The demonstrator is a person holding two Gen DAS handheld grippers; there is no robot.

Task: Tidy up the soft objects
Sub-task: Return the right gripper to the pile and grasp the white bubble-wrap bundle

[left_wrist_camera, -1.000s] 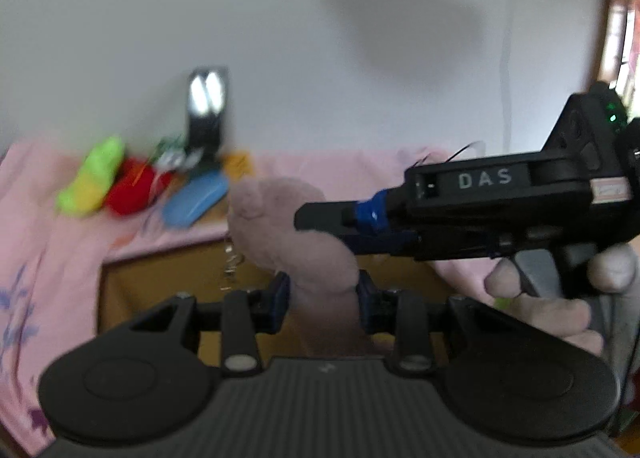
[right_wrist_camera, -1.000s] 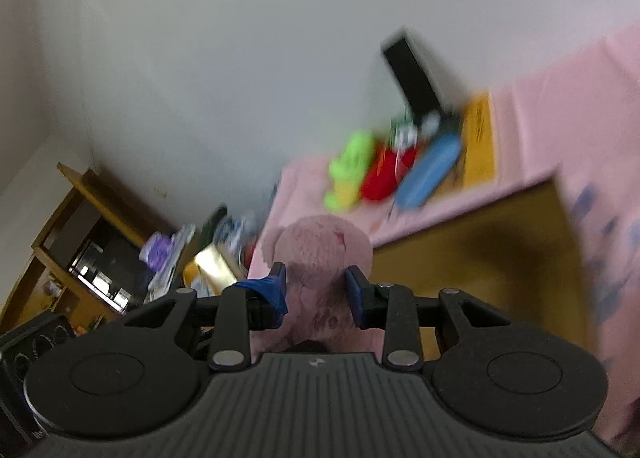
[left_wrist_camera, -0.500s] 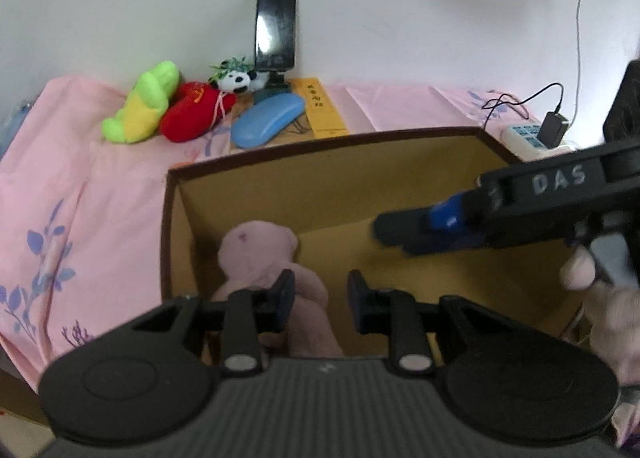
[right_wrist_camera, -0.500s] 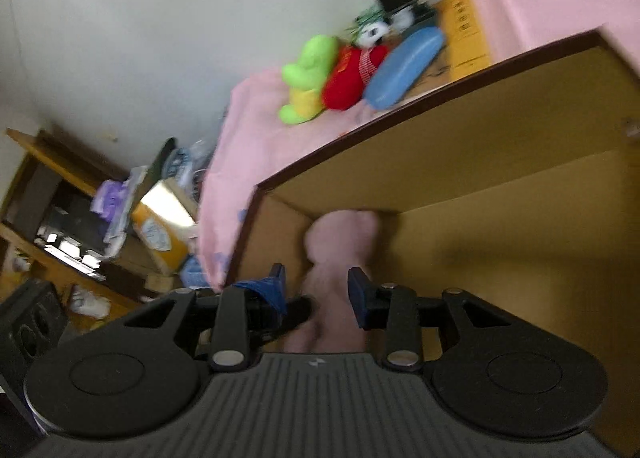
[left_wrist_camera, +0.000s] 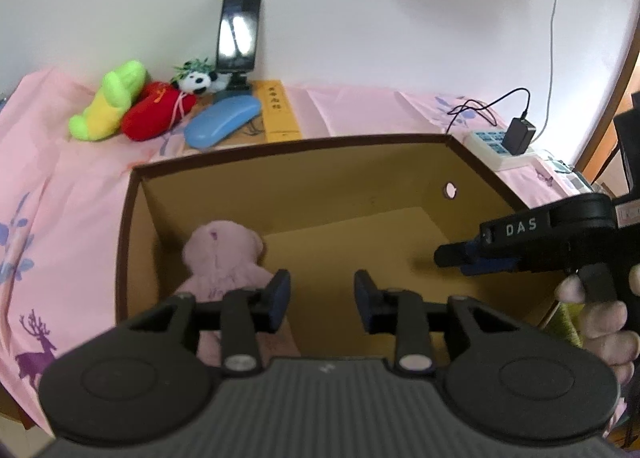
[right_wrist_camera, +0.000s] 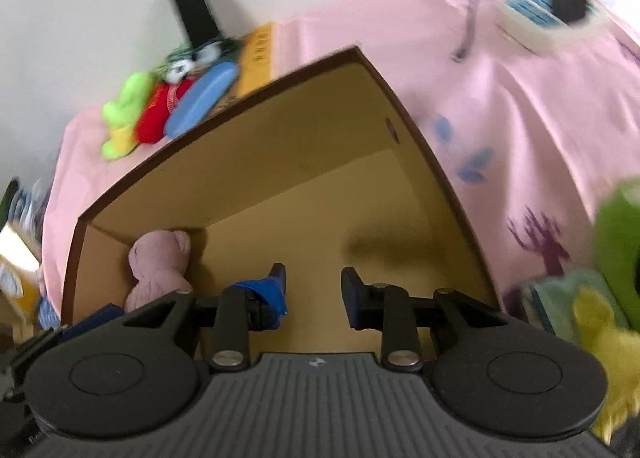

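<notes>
In the left wrist view the pink teddy bear (left_wrist_camera: 222, 258) sits inside the open cardboard box (left_wrist_camera: 280, 156), against the box's left wall near its far corner, at centre left of the frame. The left tongs (left_wrist_camera: 322, 294) hang over the box with nothing between the pads; the jaws have just been opening, and the bear is beside the left pad, not in the gap. The right tongs (left_wrist_camera: 444, 258) reach in from the right edge over the box floor, held by a hand (left_wrist_camera: 600, 322); in their own view the right tongs (right_wrist_camera: 313, 290) stand apart and empty, having just been closing, with the bear (right_wrist_camera: 160, 262) at lower left.

Beyond the box, in the upper left, a green and yellow plush (left_wrist_camera: 108, 106), a red plush (left_wrist_camera: 154, 114), a small panda plush (left_wrist_camera: 198, 81) and a blue case (left_wrist_camera: 222, 126) lie close together on the pink cloth (left_wrist_camera: 60, 194), below a phone on a stand (left_wrist_camera: 239, 32). A power strip (left_wrist_camera: 500, 146) with a plugged-in charger lies at the right.
</notes>
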